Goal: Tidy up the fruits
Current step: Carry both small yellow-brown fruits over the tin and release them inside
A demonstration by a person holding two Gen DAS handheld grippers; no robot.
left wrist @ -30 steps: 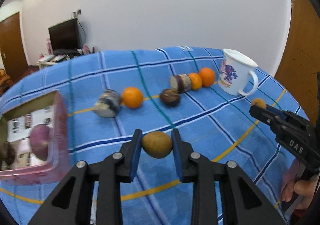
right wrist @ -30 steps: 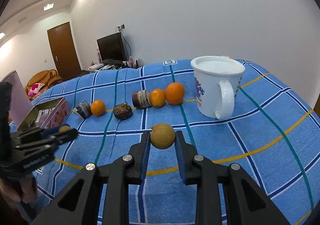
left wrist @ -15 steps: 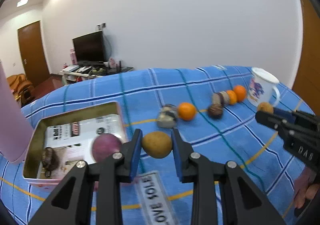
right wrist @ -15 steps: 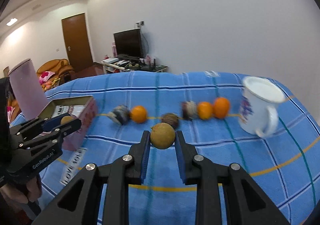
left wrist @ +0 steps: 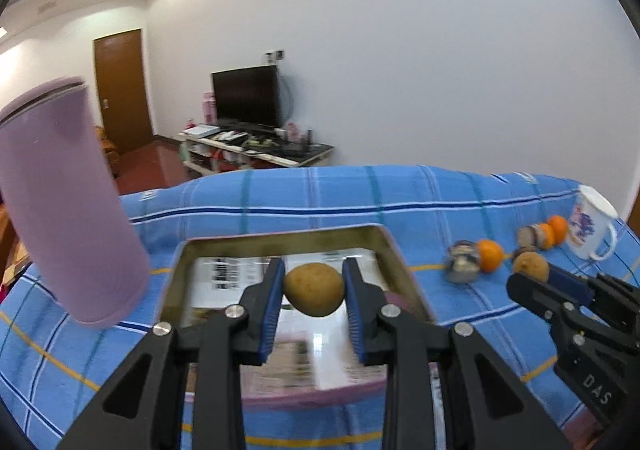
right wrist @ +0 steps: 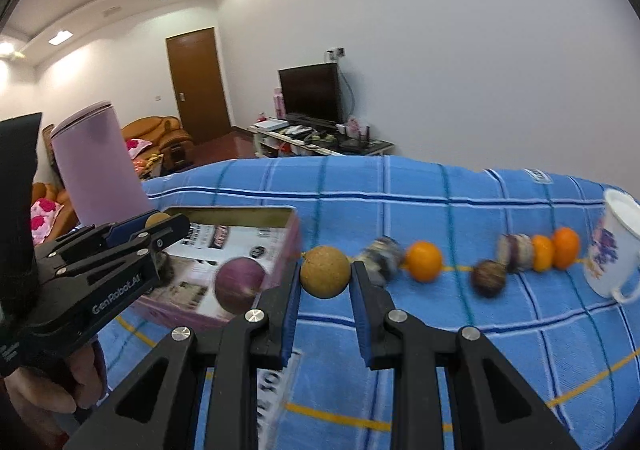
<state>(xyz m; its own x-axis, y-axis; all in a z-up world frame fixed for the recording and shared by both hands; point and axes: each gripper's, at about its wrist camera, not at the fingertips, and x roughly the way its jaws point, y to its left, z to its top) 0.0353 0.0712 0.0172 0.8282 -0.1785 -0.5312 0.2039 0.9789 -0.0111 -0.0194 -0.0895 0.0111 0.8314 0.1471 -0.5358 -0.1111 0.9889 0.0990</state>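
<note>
in the left wrist view, going from the left edge: one pink cylinder [left wrist: 68,205] stands at the left on the blue checked surface [left wrist: 320,193], just beside one open tin box [left wrist: 400,262] at centre. the left hand-held gripper [left wrist: 314,290] is closed around one brownish round fruit [left wrist: 314,288], held above the box. at the right edge the right hand-held gripper [left wrist: 534,274] clamps a second brownish fruit [left wrist: 531,266].

in the right wrist view, the box at lower left holds one purple round fruit [right wrist: 240,286]. right of it, the right gripper's fruit sits at centre. further right a row runs along the surface: three oranges [right wrist: 424,261], two blurred dark round pieces and one dark fruit [right wrist: 488,278]. one white printed mug [right wrist: 616,246] stands at the right edge.
</note>
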